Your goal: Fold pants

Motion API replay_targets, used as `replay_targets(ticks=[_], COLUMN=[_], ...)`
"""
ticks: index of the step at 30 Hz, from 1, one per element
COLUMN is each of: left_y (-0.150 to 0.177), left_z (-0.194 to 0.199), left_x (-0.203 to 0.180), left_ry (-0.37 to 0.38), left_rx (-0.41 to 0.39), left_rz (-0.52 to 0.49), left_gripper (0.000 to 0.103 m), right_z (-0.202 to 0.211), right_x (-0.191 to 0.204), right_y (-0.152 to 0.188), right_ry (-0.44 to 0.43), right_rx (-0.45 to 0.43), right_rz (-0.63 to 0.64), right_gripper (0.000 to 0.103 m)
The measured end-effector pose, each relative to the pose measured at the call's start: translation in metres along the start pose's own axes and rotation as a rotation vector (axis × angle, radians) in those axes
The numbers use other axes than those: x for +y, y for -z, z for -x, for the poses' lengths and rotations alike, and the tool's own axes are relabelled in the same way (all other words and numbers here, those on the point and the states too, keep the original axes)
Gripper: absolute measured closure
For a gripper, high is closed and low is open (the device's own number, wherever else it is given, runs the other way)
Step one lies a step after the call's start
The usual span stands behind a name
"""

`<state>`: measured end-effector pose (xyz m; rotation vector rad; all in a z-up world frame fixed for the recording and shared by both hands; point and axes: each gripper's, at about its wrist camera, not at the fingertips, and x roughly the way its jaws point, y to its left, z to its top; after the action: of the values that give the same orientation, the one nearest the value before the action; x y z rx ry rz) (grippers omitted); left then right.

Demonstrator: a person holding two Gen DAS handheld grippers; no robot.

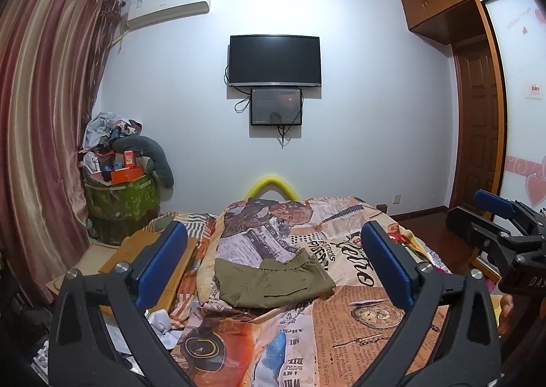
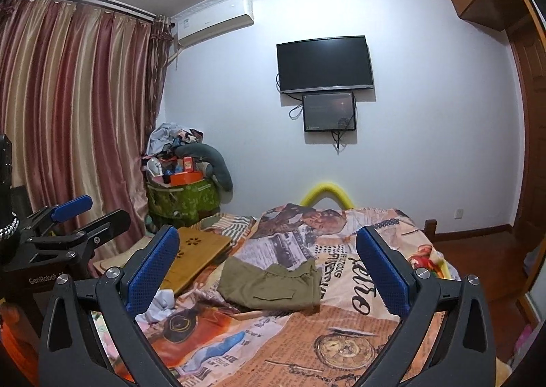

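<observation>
My left gripper (image 1: 273,262) has its jaws fully released, with nothing between the blue pads (image 1: 163,264). My right gripper (image 2: 268,267) is in the same condition: jaws spread wide, nothing grasped. In the left wrist view the right gripper (image 1: 501,219) appears at the right edge; in the right wrist view the left gripper (image 2: 78,216) appears at the left edge. Both units are held low over the near end of the bed (image 1: 358,325).

The bed carries a newspaper-print cover in orange and cream. On that cover, ahead of both sets of jaws and clear of them, lie the olive-green pants (image 1: 273,281), folded into a compact rectangle, elastic waistband toward the far right. In the right wrist view the pants (image 2: 273,284) sit in the gap between my pads but beyond them, not touched.

Left of the pants, a wooden lap tray (image 2: 198,250) rests on the bed edge. Beyond the bed foot, a yellow foam tube (image 1: 273,185) arches. In the far left corner stands a green bin (image 2: 181,199) piled with clutter, beside striped curtains (image 2: 68,114). A wall-mounted television (image 1: 274,59) hangs on the far wall with a smaller screen (image 1: 276,107) below it.
</observation>
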<state>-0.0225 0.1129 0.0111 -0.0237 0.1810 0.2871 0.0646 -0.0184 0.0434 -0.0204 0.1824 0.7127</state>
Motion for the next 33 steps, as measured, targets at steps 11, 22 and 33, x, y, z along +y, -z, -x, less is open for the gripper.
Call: replay_targets(ticks=[11, 22, 33], left_y=[0.0007, 0.0016, 0.0029], left_z=[-0.0003, -0.0016, -0.0027], left_x=[0.0027, 0.0053, 0.0077], left_ry=[0.007, 0.010, 0.018], left_rx=[0.000, 0.008, 0.009], left_rz=[0.005, 0.008, 0.004], left_gripper=[0.000, 0.000, 0.000], right_z=[0.0028, 0.0038, 0.0043], right_x=[-0.0003, -0.0040, -0.0047], right_y=[0.0025, 0.0038, 0.0049], right_ry=[0.003, 0.009, 0.014], right_rx=[0.005, 0.019, 0.027], right_rz=[0.000, -0.008, -0.008], right_gripper=[0.000, 0.000, 0.000])
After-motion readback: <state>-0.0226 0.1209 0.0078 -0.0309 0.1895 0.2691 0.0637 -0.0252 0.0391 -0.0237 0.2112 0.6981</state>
